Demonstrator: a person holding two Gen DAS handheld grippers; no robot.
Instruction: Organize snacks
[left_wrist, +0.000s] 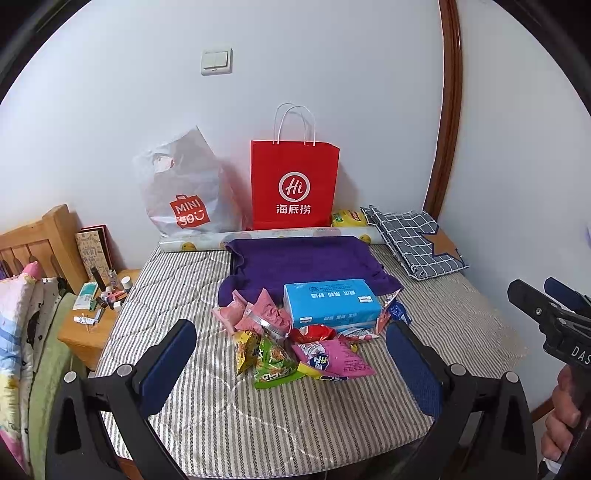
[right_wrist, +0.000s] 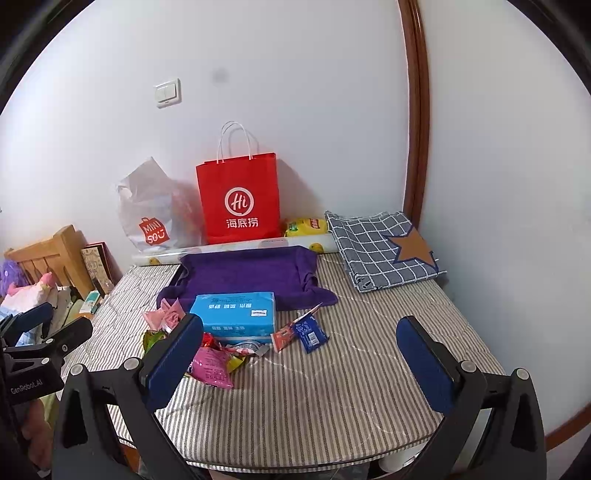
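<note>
Left wrist view: both grippers, left gripper (left_wrist: 291, 354) and right gripper (right_wrist: 301, 349), gape empty; best approach the lower-centre snack pile (left_wrist: 295, 350) low, singling one packet.

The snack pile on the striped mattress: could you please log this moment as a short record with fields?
surface: striped mattress
snacks: loose packets heaped in front of the blue box
stray packet: small blue packet lies right of the box
box: rests partly on the purple towel
bags: red paper bag and white plastic bag upright by the wall
left gripper: open, empty
right gripper: open, empty
</note>
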